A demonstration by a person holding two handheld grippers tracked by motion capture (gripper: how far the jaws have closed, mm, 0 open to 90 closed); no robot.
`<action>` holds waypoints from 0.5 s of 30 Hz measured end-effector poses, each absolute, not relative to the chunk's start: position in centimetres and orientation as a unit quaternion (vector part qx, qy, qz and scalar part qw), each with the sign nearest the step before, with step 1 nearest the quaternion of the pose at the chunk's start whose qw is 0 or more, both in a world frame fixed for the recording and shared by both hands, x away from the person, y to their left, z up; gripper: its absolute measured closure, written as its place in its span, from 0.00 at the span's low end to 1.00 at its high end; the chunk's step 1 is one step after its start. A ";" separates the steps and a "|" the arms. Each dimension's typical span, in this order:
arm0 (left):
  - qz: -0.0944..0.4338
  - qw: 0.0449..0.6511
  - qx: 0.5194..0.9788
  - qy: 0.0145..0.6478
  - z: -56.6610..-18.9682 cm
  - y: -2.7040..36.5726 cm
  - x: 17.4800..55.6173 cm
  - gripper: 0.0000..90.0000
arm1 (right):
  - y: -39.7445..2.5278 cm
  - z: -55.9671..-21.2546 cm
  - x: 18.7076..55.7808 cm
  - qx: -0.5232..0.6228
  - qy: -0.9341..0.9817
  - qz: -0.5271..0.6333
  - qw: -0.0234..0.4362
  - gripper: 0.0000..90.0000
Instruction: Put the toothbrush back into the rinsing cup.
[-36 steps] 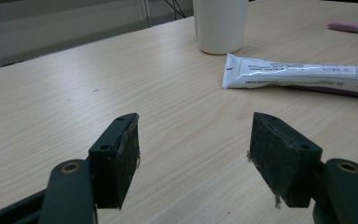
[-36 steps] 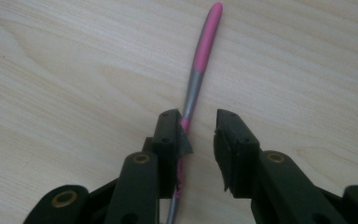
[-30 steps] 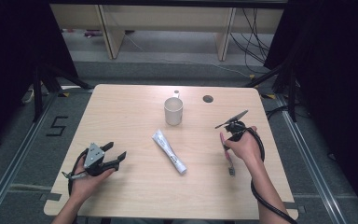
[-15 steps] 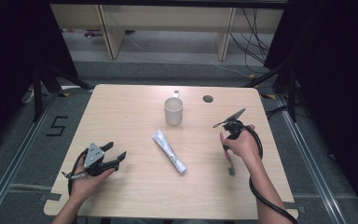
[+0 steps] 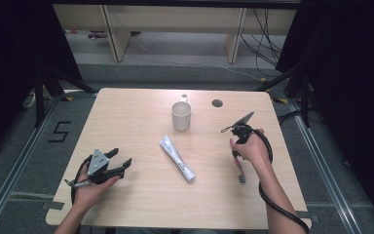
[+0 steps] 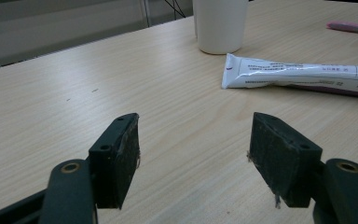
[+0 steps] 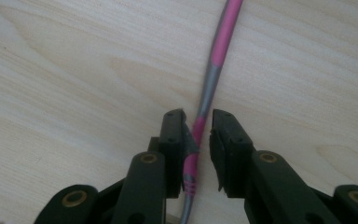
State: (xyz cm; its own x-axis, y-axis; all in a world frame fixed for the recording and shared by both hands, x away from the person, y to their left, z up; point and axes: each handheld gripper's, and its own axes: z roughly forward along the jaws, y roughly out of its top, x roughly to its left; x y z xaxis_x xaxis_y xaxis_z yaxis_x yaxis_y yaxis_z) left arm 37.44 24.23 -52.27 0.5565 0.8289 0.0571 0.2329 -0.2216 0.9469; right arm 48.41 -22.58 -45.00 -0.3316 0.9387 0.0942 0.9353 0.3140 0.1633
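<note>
Looking down in the high view: right gripper sits at the right side of the table, pointing down at a pink toothbrush lying flat on the wood. Left gripper rests near-left, well apart from it. Toothpaste tube lies mid-table, white mug farther back.

Left gripper view: jaws spread wide over bare wood, nothing between them; tube and mug ahead.

Right gripper view: jaws straddle the toothbrush handle, narrowed around it. Left jaw touches the handle; a slim gap remains on the right, so not yet clamped.
</note>
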 end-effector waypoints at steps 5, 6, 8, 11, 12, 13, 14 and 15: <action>0.296 0.504 0.723 0.367 -52.3 24.2 37.4 0.36 | -22.3 -45.3 48.4 0.582 0.807 0.088 0.032 0.84; 0.296 0.504 0.724 0.367 -52.3 24.2 37.4 0.36 | -22.3 -45.3 48.5 0.583 0.808 0.080 0.020 0.84; 0.295 0.506 0.723 0.366 -52.3 24.2 37.5 0.36 | -22.3 -45.5 48.5 0.585 0.807 0.081 0.026 0.84; 0.295 0.505 0.724 0.367 -52.3 24.2 37.4 0.36 | -22.3 -45.4 48.7 0.587 0.806 0.072 0.018 0.84; 0.295 0.505 0.724 0.367 -52.3 24.2 37.4 0.36 | -22.3 -45.4 48.7 0.584 0.809 0.070 0.020 0.84; 0.295 0.505 0.724 0.367 -52.3 24.2 37.4 0.36 | -22.3 -45.5 48.8 0.585 0.808 0.068 0.023 0.84; 0.295 0.504 0.724 0.367 -52.3 24.2 37.4 0.36 | -22.3 -45.5 48.8 0.587 0.807 0.069 0.023 0.84; 0.295 0.504 0.724 0.366 -52.3 24.2 37.4 0.36 | -22.3 -45.5 48.8 0.588 0.806 0.068 0.022 0.84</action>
